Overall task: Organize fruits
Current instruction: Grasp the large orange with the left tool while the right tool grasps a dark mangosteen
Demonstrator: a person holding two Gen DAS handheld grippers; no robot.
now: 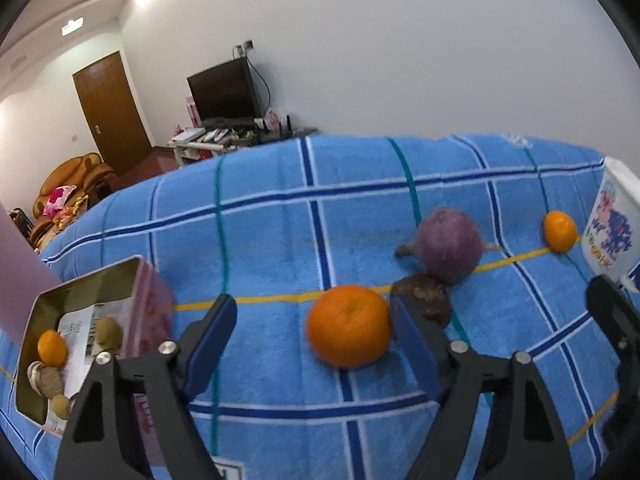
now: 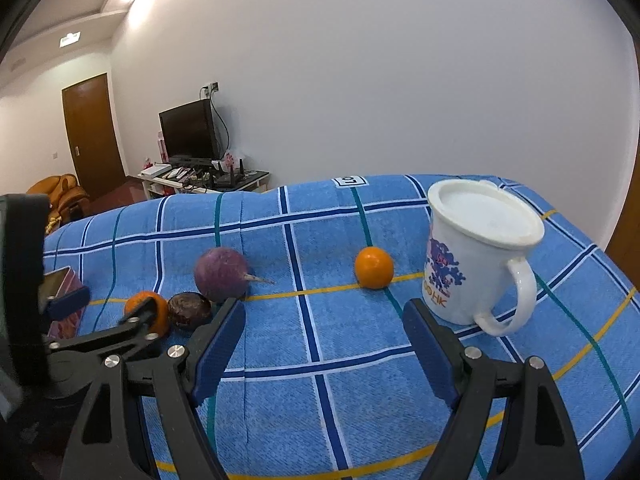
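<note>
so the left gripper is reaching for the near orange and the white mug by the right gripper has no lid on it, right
Not quite: the white mug has a white lid on it, as the right wrist view shows. The left gripper does reach for the near orange.

Right gripper jaws apart over blue plaid towel, white lidded mug at one o'clock, small orange at twelve, purple round fruit at eleven.

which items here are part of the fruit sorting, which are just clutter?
Job:
near orange
far orange
purple fruit
dark brown fruit
tin, already holding fruit
left gripper, open around the near orange

Clutter:
lidded mug
blue towel
TV
</note>
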